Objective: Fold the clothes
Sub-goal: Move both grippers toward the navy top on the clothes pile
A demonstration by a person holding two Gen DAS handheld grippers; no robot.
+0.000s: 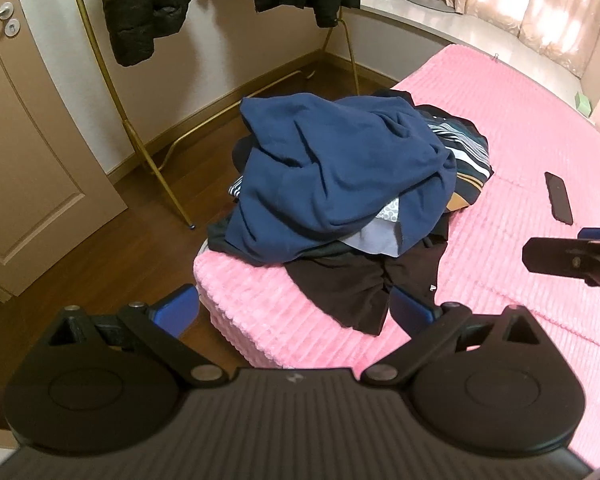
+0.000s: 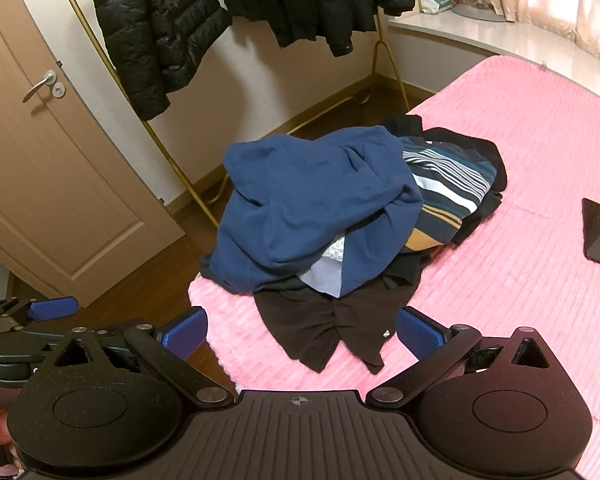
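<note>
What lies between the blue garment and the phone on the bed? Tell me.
A striped garment and dark clothes beside the blue garment, then bare pink bedcover up to the phone, clearest in the right wrist view.

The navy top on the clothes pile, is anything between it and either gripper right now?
Nothing visible blocks it. The navy top lies uppermost on the pile, and both the left gripper and right gripper hang open short of it, with only bare pink bedspread and a black garment's edge below.

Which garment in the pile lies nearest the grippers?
The black garment, flat at the pile's front edge on the bed; the blue one and striped one lie behind.
</note>
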